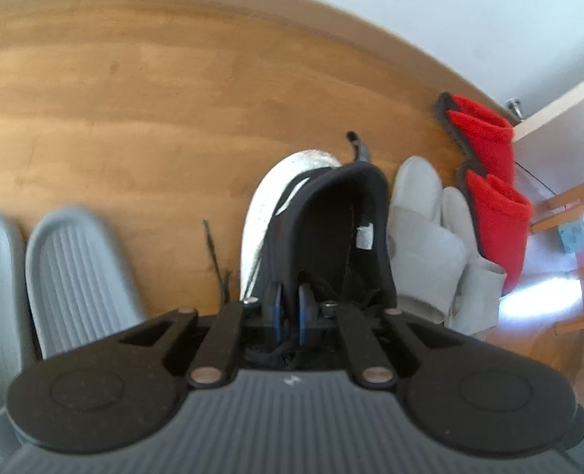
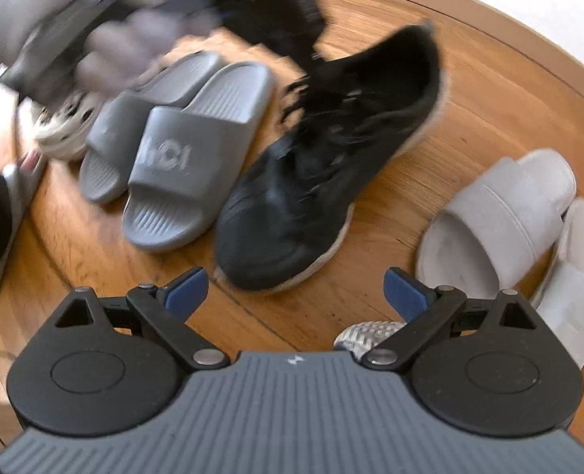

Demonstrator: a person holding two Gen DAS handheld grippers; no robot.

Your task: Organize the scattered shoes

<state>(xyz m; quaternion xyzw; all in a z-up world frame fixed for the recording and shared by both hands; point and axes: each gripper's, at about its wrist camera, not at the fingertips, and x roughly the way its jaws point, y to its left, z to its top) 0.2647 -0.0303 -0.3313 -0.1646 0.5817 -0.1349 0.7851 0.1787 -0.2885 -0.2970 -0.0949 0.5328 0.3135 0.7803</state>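
Note:
My left gripper (image 1: 290, 308) is shut on the tongue or collar of a black sneaker (image 1: 331, 229) with a white sole, seen from behind just above the wooden floor. In the right wrist view the same black sneaker (image 2: 323, 166) is blurred between a pair of grey slides (image 2: 181, 134) and a pair of off-white slides (image 2: 505, 213); the left gripper is a blurred shape at the top left. My right gripper (image 2: 295, 288) is open and empty, just short of the sneaker's toe.
A pair of red slippers (image 1: 489, 166) lies beyond the off-white slides (image 1: 430, 229) by a white cabinet (image 1: 560, 150). The grey slides (image 1: 74, 272) lie at the left. A white perforated shoe (image 2: 62, 130) sits behind the grey slides. Bare wooden floor (image 1: 134, 98) stretches ahead.

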